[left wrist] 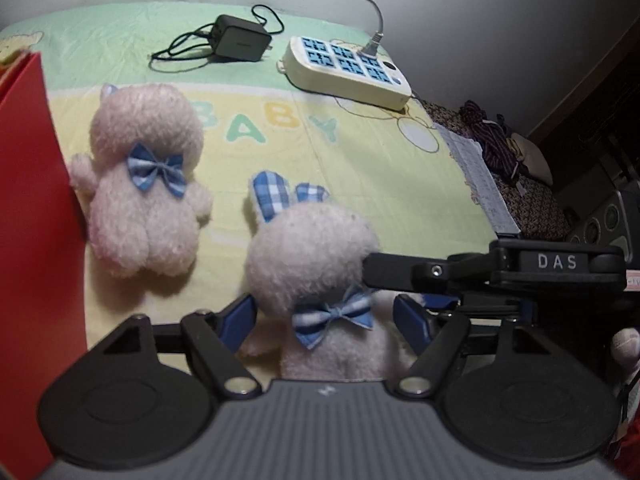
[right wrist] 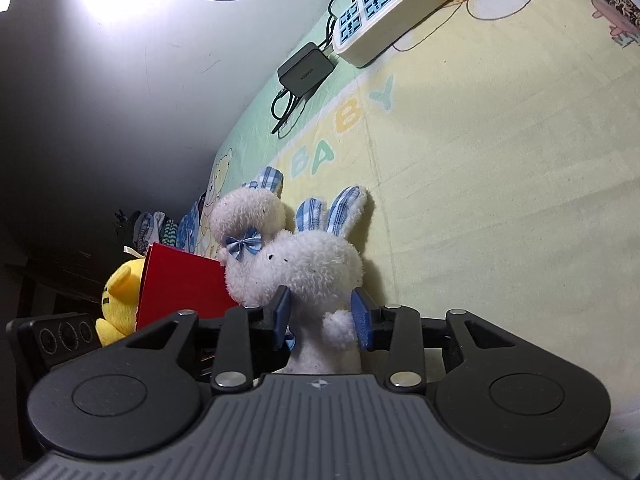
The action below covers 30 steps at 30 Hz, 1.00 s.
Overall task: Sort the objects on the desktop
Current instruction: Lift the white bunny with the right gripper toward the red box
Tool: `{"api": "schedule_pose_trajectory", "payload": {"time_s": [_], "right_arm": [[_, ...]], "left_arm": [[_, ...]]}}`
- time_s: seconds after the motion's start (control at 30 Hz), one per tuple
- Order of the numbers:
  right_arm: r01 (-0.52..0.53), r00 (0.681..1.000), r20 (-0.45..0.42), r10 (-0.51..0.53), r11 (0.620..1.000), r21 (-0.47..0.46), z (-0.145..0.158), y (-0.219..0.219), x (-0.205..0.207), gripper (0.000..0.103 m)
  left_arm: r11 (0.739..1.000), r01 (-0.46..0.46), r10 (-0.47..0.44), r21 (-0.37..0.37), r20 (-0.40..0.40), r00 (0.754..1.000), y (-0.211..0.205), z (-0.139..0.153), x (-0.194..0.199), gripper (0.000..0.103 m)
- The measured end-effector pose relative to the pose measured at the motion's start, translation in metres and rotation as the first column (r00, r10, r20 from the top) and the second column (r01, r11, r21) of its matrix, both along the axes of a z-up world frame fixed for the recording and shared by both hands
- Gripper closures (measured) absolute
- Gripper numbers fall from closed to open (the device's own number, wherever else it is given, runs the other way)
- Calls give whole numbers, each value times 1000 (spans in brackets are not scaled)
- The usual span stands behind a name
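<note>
The near rabbit toy (left wrist: 316, 272) lies on the yellow sheet (left wrist: 400, 184) toward its near edge, between the fingers of both grippers. The left gripper (left wrist: 326, 320) stands fairly wide, its blue pads clear of the plush on both sides. The right gripper (right wrist: 322, 314) is narrower; whether its pads press the body, I cannot tell (fur hides the contact). A second rabbit toy (left wrist: 146, 184) lies beside the red box (left wrist: 28, 220). A power strip (left wrist: 346, 70) and charger (left wrist: 240, 38) sit near the sheet's far edge.

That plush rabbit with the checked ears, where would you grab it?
Around the body just below the bow tie, claw pads closing from its two sides. The plush rabbit narrows there under a wide round head, so soft pile can squash without slipping. The left claw already straddles that spot from the foot end.
</note>
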State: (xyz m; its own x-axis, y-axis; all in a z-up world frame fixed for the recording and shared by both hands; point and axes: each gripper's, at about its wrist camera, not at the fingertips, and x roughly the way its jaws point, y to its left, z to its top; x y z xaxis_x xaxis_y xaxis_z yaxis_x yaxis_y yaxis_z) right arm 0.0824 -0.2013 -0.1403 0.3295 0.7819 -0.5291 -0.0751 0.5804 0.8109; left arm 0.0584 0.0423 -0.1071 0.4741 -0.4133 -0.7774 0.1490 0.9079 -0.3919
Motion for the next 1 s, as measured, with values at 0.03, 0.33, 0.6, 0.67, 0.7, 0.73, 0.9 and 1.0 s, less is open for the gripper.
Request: {"api": "schedule_pose_trajectory", "payload": {"time_s": [0.03, 0.33, 0.6, 0.67, 0.7, 0.73, 0.9, 1.0], "right_arm": [[-5, 1000, -12, 6, 1000, 14, -3, 2, 1, 62], [-30, 997, -65, 35, 996, 89, -14, 12, 8, 58], [-38, 998, -46, 42, 997, 74, -8, 7, 0, 65], [-36, 998, -40, 39, 997, 66, -5, 5, -3, 66], [-34, 999, -37, 36, 997, 63, -3, 4, -6, 66], [-31, 999, -32, 33, 998, 59, -1, 3, -8, 66], [-17, 1000, 16, 16, 999, 47, 15, -6, -25, 66], [-9, 998, 60, 7, 999, 41, 28, -9, -37, 67]], "left_arm": [[1000, -4, 4, 8, -4, 1000, -2, -2, 1, 27], [999, -21, 22, 24, -21, 1000, 0, -8, 5, 27], [998, 6, -6, 62, 12, 1000, -12, 0, -6, 27], [998, 8, -9, 58, 17, 1000, -15, 3, -11, 27], [998, 11, -12, 58, 23, 1000, -17, 5, -14, 27], [998, 15, -17, 61, 33, 999, -19, 7, -17, 27], [999, 26, -30, 43, 81, 996, -24, 23, -35, 27], [999, 29, -33, 38, 119, 992, -26, 36, -47, 27]]}}
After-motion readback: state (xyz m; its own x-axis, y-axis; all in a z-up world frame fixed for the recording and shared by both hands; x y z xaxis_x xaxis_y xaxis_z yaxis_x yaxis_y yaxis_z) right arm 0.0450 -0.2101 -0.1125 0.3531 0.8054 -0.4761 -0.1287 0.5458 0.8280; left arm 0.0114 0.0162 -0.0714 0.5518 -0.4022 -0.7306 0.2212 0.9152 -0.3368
